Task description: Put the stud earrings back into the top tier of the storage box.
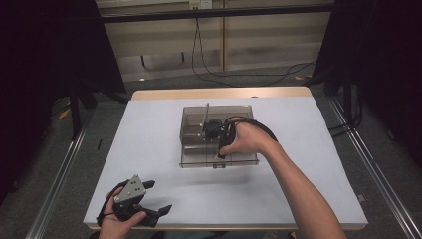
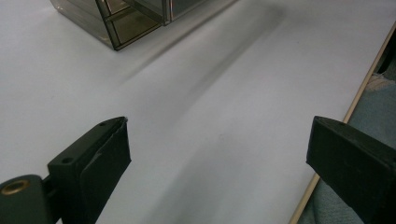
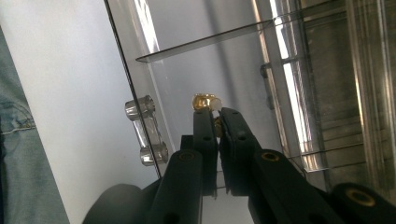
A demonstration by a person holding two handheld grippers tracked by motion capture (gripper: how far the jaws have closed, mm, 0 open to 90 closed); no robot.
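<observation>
While the right gripper (image 3: 215, 116) reaches down into the smoky clear plastic organizer box (image 1: 191, 130) at the middle of the desk (image 1: 308, 174), its jaws are pressed nearly together on a small gold ring (image 3: 205, 101), which sits at their tips just above the floor of a compartment along the box's near wall. Whether the ring is being lifted out or set down cannot be told; my reading is that the work is midway, with the ring in the grip but not yet resting free in its place or clear of the box. What remains, I judge, is either to let go and pull back or to carry the ring out over the near wall.

The left gripper (image 1: 158, 197) waits near the near left corner of the desk, jaws standing wide apart with nothing between them, held just above the bare surface.

The box is rigid, tinted and see-through, with thin straight partition walls that catch bright streaks of light; a clear moulded handle (image 3: 145, 135) with two rounded posts is fixed to the outside of its near wall. The ring is shiny, rounded metal, small and likely slippery against the flat black pads (image 3: 206, 135). The desk surface is matt pale white with a light wooden rim (image 1: 221, 93) along its far edge.
</observation>
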